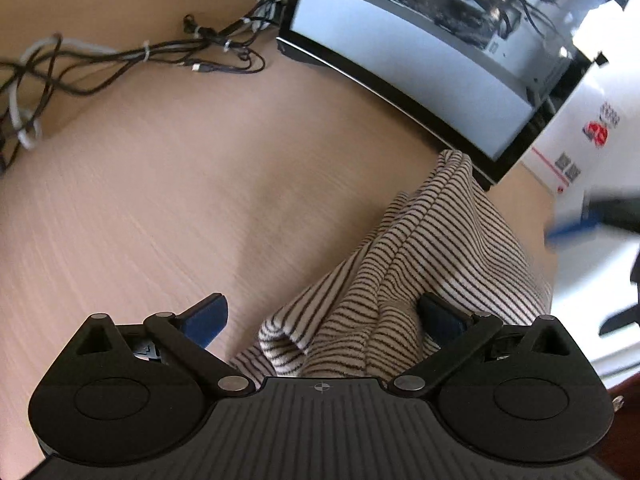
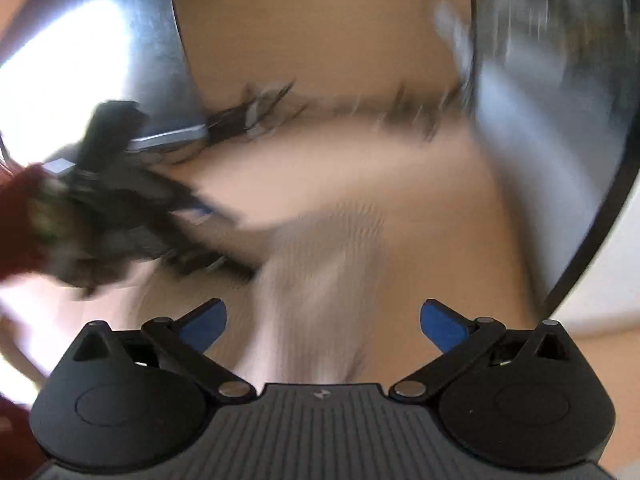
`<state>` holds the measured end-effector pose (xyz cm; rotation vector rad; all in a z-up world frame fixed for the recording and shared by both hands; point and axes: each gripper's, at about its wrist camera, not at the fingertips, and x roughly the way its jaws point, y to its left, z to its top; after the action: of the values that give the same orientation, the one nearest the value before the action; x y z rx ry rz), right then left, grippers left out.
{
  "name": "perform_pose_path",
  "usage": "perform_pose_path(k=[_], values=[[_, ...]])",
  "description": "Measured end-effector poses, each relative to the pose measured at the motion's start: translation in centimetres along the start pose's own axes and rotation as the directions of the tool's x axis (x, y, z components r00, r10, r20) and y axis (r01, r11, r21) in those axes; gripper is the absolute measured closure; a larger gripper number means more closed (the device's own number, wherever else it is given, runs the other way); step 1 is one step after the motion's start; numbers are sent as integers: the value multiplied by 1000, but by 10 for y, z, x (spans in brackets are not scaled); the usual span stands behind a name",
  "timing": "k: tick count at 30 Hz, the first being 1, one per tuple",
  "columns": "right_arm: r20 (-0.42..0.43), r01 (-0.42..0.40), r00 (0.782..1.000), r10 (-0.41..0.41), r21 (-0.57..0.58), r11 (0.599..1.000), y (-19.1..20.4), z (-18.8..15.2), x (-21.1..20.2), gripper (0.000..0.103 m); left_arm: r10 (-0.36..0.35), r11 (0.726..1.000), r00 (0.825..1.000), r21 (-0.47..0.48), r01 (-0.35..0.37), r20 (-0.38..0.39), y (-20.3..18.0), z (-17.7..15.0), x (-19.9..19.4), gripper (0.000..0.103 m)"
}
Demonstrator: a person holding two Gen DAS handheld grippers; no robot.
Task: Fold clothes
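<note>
The left gripper (image 1: 322,314) is seen with fingers spread wide, the striped cloth (image 1: 420,264) bunched between them on the table (image 1: 168,184); its right pad (image 1: 440,320) is pressed into the folds. Beyond, cables (image 1: 132,60) and a monitor (image 1: 420,64) are seen. The right gripper (image 2: 323,320) is likewise held apart, gripping nothing, over the blurred cloth (image 2: 320,264).
</note>
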<state>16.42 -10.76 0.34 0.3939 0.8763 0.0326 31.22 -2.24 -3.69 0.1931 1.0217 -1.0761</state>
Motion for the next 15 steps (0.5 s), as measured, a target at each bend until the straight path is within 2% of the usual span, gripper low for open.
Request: perform_pose_path(k=[1, 3, 4, 5, 10, 15], values=[[-46, -67, 996, 70, 64, 996, -8, -2, -2, 0, -11, 1000, 1000, -28, 11, 6, 3, -2, -1, 0], [-125, -191, 968, 217, 194, 962, -23, -9, 8, 0, -24, 995, 999, -93, 26, 30, 8, -8, -3, 0], [-148, -235, 950, 275, 241, 942, -29, -13, 15, 0, -17, 994, 999, -107, 21, 44, 7, -11, -5, 0], [-167, -245, 941, 293, 260, 934, -31, -14, 23, 0, -6, 993, 999, -118, 12, 54, 4, -14, -7, 0], [-234, -209, 932, 277, 278, 938, -43, 5, 54, 0, 37, 984, 995, -178, -19, 94, -9, -27, -14, 0], [-205, -134, 962, 180, 219, 966, -48, 41, 72, 0, 70, 963, 989, -268, -32, 132, -26, -51, -23, 0]])
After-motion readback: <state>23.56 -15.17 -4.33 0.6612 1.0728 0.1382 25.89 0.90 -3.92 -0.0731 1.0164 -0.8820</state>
